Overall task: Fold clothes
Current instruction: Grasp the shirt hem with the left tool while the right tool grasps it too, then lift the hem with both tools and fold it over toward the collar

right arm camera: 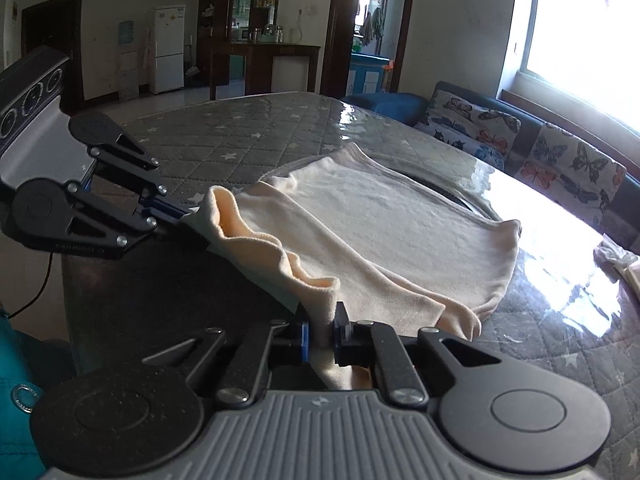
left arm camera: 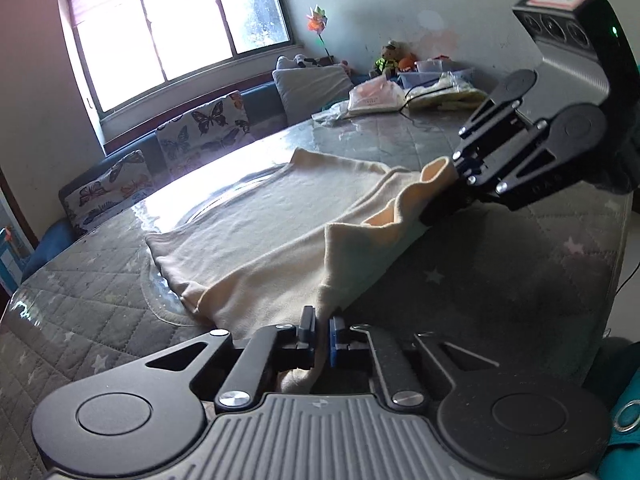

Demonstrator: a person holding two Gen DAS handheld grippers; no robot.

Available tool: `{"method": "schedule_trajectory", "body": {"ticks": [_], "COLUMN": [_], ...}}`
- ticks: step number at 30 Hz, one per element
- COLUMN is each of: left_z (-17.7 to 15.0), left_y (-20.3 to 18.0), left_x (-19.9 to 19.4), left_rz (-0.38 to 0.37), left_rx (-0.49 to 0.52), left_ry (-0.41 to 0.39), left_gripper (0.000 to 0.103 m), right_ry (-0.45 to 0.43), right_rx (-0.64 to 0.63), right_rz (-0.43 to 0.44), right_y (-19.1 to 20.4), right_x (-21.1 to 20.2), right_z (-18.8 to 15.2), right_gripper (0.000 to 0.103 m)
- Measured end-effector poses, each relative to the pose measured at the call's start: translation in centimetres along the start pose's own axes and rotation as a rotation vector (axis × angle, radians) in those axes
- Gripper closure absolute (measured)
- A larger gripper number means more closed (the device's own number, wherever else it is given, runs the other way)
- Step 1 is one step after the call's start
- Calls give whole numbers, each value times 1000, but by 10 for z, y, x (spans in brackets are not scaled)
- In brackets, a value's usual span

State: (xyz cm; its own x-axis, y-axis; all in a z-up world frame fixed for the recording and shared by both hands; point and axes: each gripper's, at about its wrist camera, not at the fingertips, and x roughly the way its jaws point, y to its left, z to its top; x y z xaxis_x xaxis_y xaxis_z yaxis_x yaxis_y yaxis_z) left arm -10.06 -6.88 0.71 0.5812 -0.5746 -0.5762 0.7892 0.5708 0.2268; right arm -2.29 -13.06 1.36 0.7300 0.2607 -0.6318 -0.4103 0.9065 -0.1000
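A cream garment (left arm camera: pixel 264 236) lies partly spread on the grey quilted table (left arm camera: pixel 100 320) under a clear cover. My left gripper (left arm camera: pixel 322 334) is shut on one near corner of the garment's edge and lifts it off the table. My right gripper (left arm camera: pixel 460 172) is shut on the other corner of the same edge, so the cloth hangs slack between the two. In the right wrist view the garment (right arm camera: pixel 400 232) stretches away from my right gripper (right arm camera: pixel 322 334), with my left gripper (right arm camera: pixel 180 214) pinching the edge at the left.
A sofa with butterfly cushions (left arm camera: pixel 200 128) runs along the table's far side under a window. Bags, plastic boxes and soft toys (left arm camera: pixel 420 84) crowd the table's far right end. In the right wrist view a fridge (right arm camera: pixel 170 48) and doorways stand beyond the table.
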Motion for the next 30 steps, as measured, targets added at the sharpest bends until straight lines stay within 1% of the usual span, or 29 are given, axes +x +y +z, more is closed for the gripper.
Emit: {"method": "schedule_trajectory", "body": {"ticks": [6, 10, 11, 15, 19, 23, 26, 30], "left_z": [2, -1, -2, -9, -13, -7, 3, 21], "left_y": [-2, -5, -6, -13, -18, -14, -4, 15], "left_x": [-29, -54, -60, -88, -105, -100, -87, -64], "left_rz": [-24, -35, -38, -88, -116, -99, -75, -45], "left_rx": [14, 27, 27, 19, 18, 19, 19, 20], "left_ry": [-20, -20, -19, -10, -3, -21, -38, -59], "left_gripper": [97, 97, 97, 97, 97, 97, 97, 97], "right_ry": [-14, -11, -6, 23, 53, 55, 44, 32], "right_rx": [-43, -57, -61, -90, -108, -85, -64, -43], "right_rz": [27, 71, 81, 139, 188, 186, 172, 143], "right_y": [12, 23, 27, 46, 58, 49, 37, 15], "right_x": [-21, -44, -49, -72, -88, -87, -82, -72], "right_z": [6, 11, 11, 10, 11, 19, 27, 46], "right_gripper": [94, 94, 94, 94, 94, 94, 94, 94]}}
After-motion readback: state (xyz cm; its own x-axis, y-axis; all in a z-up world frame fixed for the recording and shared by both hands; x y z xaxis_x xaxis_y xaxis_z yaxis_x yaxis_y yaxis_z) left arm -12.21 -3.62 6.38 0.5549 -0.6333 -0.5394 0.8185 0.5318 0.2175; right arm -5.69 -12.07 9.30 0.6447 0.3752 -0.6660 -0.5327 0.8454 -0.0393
